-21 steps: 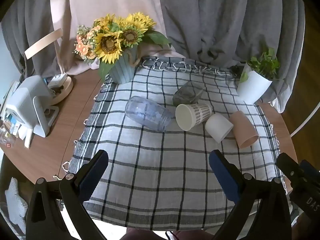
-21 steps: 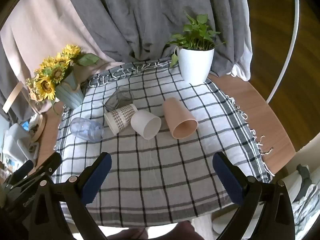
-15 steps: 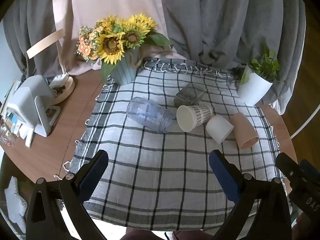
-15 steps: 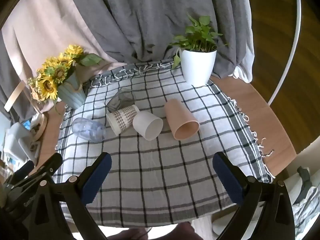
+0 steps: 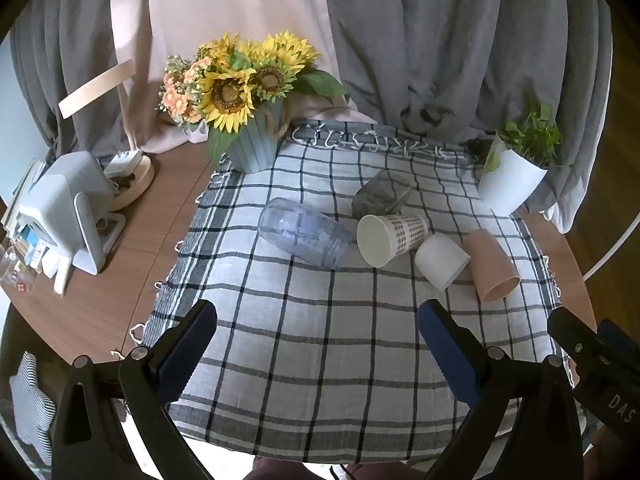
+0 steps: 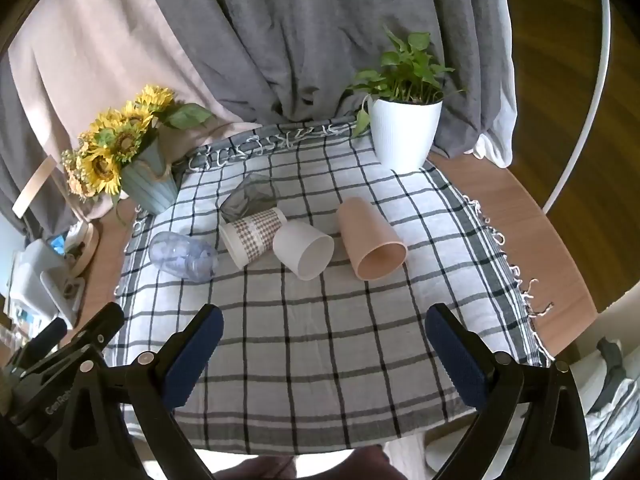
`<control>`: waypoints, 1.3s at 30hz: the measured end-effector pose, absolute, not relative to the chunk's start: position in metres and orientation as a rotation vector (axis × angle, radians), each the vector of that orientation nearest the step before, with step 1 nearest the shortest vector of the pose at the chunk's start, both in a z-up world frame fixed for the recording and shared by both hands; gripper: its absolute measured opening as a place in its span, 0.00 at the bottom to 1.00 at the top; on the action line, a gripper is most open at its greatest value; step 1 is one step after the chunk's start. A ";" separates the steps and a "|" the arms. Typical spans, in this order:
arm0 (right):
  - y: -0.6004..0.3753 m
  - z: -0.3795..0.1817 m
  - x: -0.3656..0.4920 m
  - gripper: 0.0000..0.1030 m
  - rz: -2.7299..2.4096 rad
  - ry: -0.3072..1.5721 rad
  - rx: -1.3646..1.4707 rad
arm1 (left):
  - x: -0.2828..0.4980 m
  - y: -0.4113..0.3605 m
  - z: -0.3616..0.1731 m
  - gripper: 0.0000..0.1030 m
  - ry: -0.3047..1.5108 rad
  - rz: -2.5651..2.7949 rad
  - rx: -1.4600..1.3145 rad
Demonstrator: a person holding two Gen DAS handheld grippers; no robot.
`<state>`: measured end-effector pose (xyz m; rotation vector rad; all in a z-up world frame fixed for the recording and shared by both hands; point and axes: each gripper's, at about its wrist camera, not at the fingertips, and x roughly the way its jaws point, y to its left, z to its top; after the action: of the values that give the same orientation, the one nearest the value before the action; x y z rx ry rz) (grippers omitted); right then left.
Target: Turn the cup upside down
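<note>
Several cups lie on their sides on a checked cloth: a clear bluish plastic cup, a dark grey glass, a patterned paper cup, a white cup and a pink cup. They also show in the right wrist view: the clear cup, the grey glass, the paper cup, the white cup and the pink cup. My left gripper and right gripper are open and empty, above the cloth's near part, well short of the cups.
A sunflower pot stands at the cloth's far left corner, a white plant pot at the far right. A white device and small items sit on the round wooden table at left. Grey curtains hang behind.
Both views have shifted slightly, the scene sliding a little down and right as the grippers drift. The cups have not moved and both grippers stay open.
</note>
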<state>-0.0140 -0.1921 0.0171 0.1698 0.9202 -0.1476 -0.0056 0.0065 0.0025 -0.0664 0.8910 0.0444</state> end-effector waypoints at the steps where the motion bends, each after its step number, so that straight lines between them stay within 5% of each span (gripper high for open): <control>1: -0.192 0.017 -0.014 0.99 -0.148 0.919 0.169 | -0.006 0.006 0.003 1.00 0.893 0.044 -0.065; 39: -0.194 0.015 -0.010 0.99 -0.151 0.926 0.165 | 0.000 0.005 -0.002 1.00 0.905 0.048 -0.069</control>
<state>-0.0100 -0.1943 0.0147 0.1655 0.9258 -0.1506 -0.0002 0.0049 -0.0020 -0.0689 0.9049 0.0484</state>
